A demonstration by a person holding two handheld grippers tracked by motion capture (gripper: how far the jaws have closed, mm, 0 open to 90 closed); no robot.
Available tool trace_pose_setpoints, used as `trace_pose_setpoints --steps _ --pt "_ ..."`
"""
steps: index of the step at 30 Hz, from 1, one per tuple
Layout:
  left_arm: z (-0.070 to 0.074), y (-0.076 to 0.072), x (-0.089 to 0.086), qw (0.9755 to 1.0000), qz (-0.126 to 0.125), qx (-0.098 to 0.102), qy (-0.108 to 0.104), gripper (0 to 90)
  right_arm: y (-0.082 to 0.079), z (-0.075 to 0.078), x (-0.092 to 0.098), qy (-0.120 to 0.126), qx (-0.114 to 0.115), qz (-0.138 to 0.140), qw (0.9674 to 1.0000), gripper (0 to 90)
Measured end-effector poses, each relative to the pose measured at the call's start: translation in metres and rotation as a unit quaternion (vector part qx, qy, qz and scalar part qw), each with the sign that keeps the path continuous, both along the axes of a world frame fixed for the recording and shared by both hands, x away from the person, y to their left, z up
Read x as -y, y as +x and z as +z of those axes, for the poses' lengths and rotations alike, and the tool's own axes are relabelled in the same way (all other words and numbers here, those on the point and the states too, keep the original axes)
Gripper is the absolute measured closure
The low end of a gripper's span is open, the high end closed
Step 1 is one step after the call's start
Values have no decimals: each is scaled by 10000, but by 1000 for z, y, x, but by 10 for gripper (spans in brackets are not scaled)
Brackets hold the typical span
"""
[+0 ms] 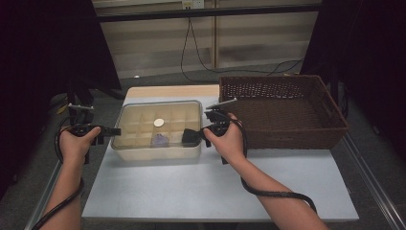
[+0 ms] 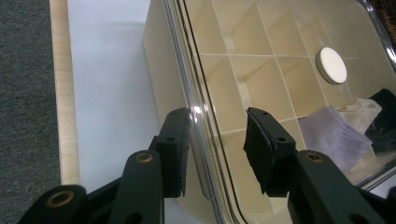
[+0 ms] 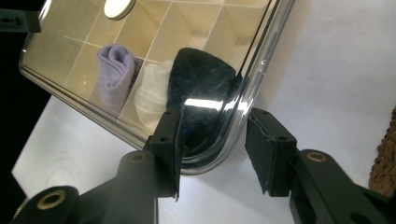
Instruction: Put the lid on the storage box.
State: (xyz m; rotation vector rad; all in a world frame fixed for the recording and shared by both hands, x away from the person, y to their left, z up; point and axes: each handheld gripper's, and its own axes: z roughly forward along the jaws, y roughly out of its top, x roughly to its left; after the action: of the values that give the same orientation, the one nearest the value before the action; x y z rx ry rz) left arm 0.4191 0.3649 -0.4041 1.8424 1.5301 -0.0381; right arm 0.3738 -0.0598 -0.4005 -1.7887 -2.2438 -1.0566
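Clear lid [image 1: 158, 115] on cream divided box [image 1: 158, 152] bore no writing; left gripper [image 2: 217, 147] and right gripper [image 3: 212, 149] straddled lid edge, jaws spread, not pinching.

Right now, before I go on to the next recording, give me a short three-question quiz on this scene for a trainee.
1. True or false: the clear lid lies on the divided box.
2. Which rolled cloth in the box lies nearest the right gripper: A) the lilac cloth, B) the white cloth, C) the black cloth?
3. What stands on the table to the right of the box?

Key
1. True. It covers the whole box, and the left gripper straddles its rim with the jaws apart.
2. C. The black cloth sits in the corner compartment beside the right gripper's jaws, which straddle the lid's corner.
3. A brown woven basket.
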Motion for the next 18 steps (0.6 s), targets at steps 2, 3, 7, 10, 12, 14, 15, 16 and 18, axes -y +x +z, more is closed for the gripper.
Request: trace_pose_setpoints --steps 2,3,7,10,12,14,15,16,18 --pt "0 0 0 10000 15 -9 -8 609 0 0 0 11 20 23 10000 589" --pt "1 0 -1 10000 -23 -15 24 619 -3 -1 1 8 9 67 10000 594" --pt "2 -1 -1 10000 -20 -32 3 630 -7 0 1 19 -26 75 10000 594" --pt "2 -2 -2 10000 26 -24 -17 635 -8 0 1 41 -27 92 9999 592" --pt "2 -3 -1 10000 53 -26 15 636 -7 -1 1 32 11 89 10000 584" --pt "4 -3 -1 10000 -10 4 87 629 -7 -1 1 25 50 105 9999 566" --pt "5 -4 -1 9999 51 64 115 587 -8 0 1 -2 76 150 9999 552" --pt "5 -4 -1 9999 51 64 115 565 -8 0 1 -2 76 150 9999 552" --pt "8 -4 -2 9998 28 98 146 549 -10 2 2 -10 166 137 9998 532"
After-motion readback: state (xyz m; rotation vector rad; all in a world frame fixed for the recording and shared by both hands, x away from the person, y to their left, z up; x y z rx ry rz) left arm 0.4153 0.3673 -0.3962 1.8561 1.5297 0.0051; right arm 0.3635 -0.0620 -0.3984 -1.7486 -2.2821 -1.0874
